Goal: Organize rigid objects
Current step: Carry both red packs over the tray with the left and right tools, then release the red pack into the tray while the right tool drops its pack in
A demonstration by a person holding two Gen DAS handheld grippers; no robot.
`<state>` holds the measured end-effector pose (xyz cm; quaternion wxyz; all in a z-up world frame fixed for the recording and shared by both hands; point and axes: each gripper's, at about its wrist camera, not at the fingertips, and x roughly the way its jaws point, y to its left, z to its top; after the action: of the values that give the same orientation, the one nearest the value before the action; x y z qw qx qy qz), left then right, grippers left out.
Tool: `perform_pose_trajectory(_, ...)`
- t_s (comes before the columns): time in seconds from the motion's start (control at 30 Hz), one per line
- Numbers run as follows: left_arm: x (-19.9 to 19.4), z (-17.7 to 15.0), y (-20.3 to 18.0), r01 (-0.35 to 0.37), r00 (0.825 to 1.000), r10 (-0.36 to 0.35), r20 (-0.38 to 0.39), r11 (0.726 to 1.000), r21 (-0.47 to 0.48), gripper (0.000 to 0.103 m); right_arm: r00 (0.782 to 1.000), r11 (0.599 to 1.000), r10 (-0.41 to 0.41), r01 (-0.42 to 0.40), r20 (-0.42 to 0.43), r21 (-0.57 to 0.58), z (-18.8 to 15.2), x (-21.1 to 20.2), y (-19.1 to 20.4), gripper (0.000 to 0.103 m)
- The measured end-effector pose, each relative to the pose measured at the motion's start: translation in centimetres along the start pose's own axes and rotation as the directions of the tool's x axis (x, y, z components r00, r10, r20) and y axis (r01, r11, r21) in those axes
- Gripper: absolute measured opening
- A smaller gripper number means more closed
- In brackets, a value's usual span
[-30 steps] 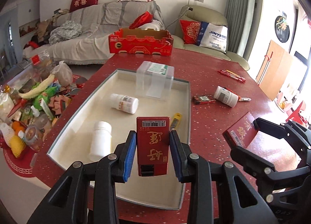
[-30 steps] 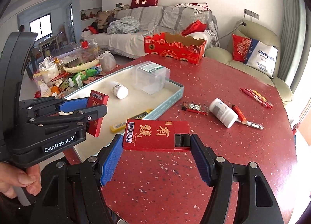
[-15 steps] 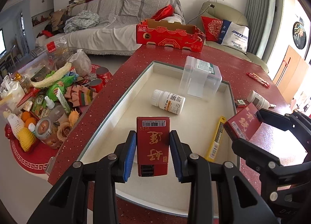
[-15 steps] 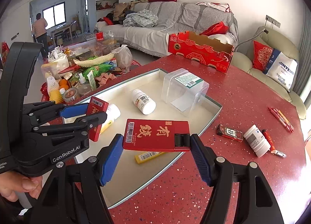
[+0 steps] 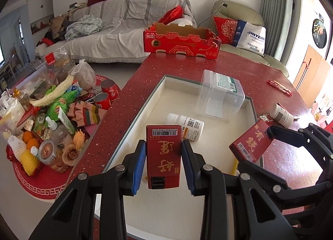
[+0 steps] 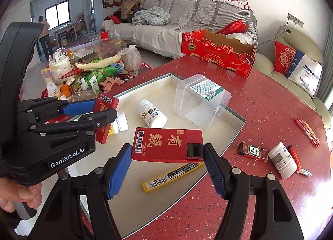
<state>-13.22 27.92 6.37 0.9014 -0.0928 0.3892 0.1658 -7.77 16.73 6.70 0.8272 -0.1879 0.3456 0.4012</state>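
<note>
While each claw clamps a red box, left claw (image 5: 163,157) upright, right claw (image 6: 167,162) flat, above tray (image 6: 237,129) at frame centre, careless release risks striking bottle (image 6: 152,116).

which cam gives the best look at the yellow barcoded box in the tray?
Right wrist view. The yellow box lies fully exposed on the tray floor, just below the red box held in the right tool, with its barcode visible. The left wrist view shows only a yellow sliver behind the tools.
</note>
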Motion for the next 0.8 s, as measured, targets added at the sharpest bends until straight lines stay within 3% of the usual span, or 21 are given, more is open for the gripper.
perform_pose_trajectory(0.57, 1.8, 0.7, -0.2, 0.001, 0.999, -0.001, -0.041, 1.0, 0.012, 0.038, 0.999, 1.0, 0.01, -0.01, -0.031, -0.024, 0.6, 1.4, 0.0, 0.07)
perform_pose_trajectory(0.73, 1.7, 1.0, 0.0, -0.002, 0.999, 0.002, -0.035, 1.0, -0.001, 0.059, 1.0, 1.0, -0.004, 0.004, -0.018, -0.013, 0.6, 1.0, -0.3, 0.071)
perform_pose_trajectory(0.8, 1.4, 1.1, 0.0, 0.004, 1.0, -0.004, -0.022, 1.0, -0.002, 0.063, 1.0, 1.0, -0.02, 0.02, -0.005, -0.013, 0.5, 0.3, -0.6, 0.071)
